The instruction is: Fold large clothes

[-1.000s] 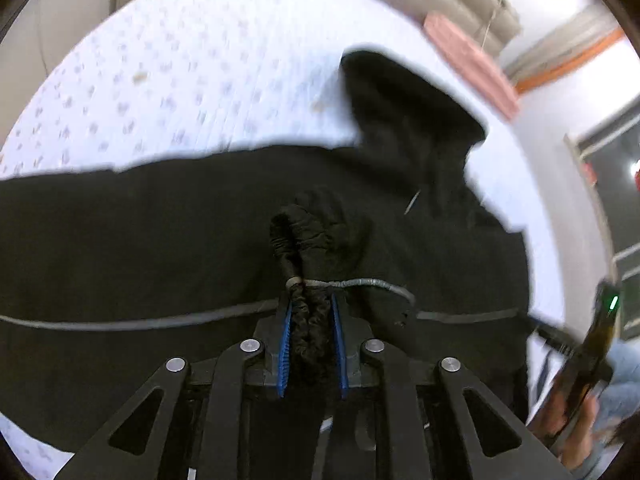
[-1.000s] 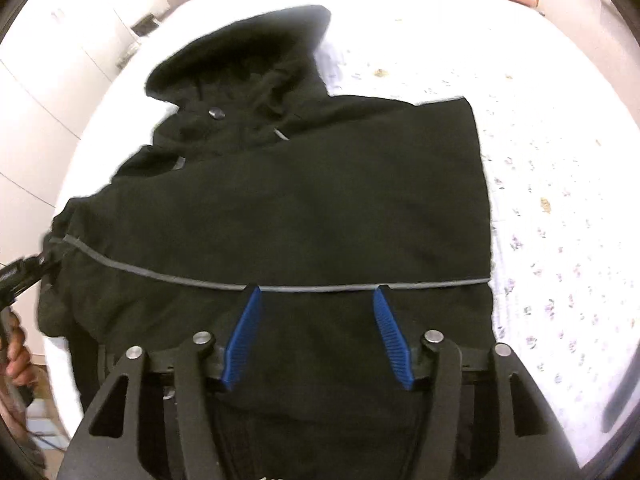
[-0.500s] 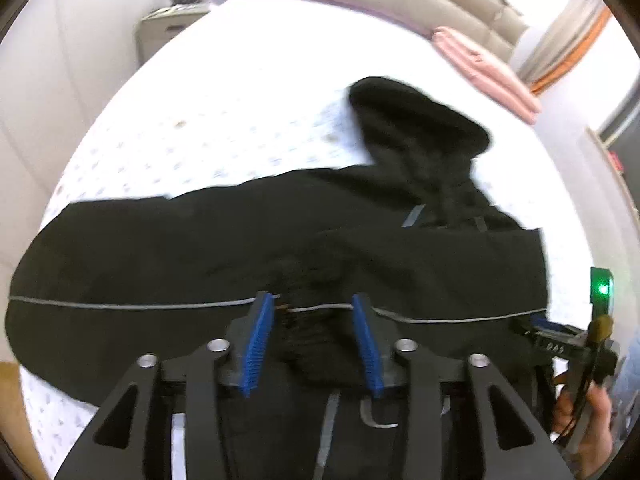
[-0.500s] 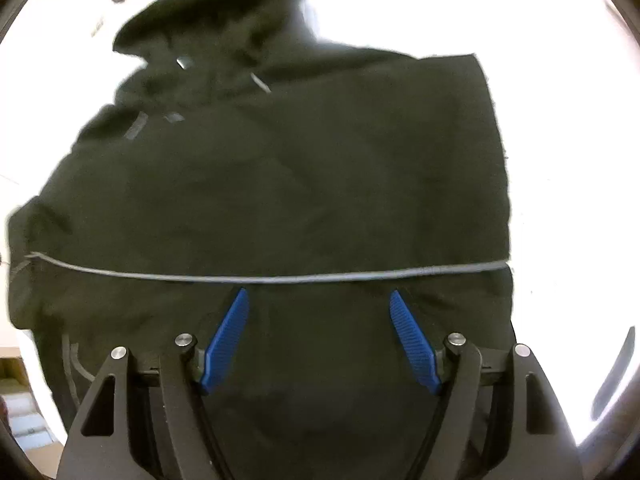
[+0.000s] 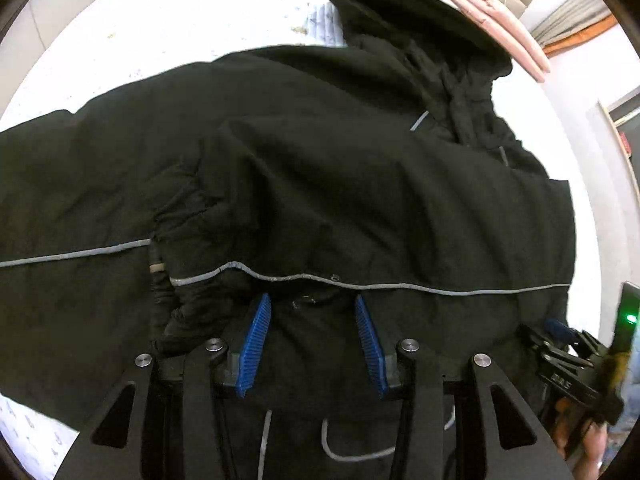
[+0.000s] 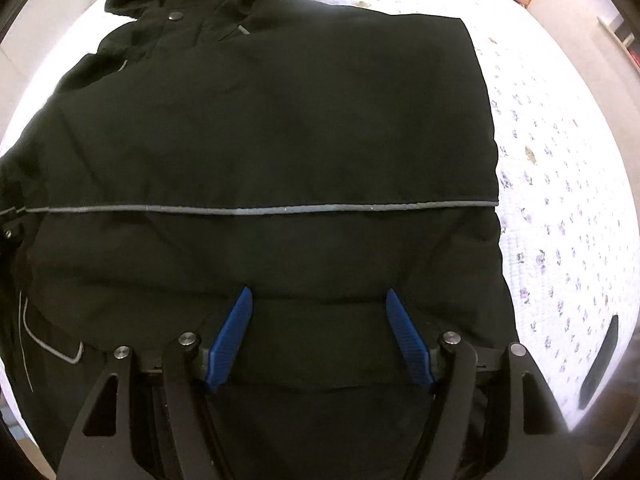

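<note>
A black hooded jacket (image 5: 360,184) with grey piping lies spread on the bed, hood (image 5: 400,12) at the far end. One sleeve is folded across its body, and the gathered cuff (image 5: 176,240) rests just left of my left gripper (image 5: 312,308). That gripper is open, close over the fabric, gripping nothing. In the right wrist view the jacket (image 6: 260,120) fills the frame. My right gripper (image 6: 318,296) hangs over its lower half; the jaws are closing slightly, with flat cloth beneath them and the pads (image 6: 232,336) pressing on nothing. The right gripper (image 5: 568,360), in a hand, shows at the jacket's right edge.
The bed sheet (image 6: 560,160) is white with small flowers and shows bare to the right of the jacket and beyond the sleeve (image 5: 160,20). Folded pink bedding (image 5: 492,12) lies by the beige headboard. A dark slim object (image 6: 600,360) sits at the bed's right edge.
The left gripper was shut on the bunched sleeve cuff; it has opened, let the cuff drop onto the jacket, and shifted right. The right gripper's jaws widened and it sank closer to the jacket.
</note>
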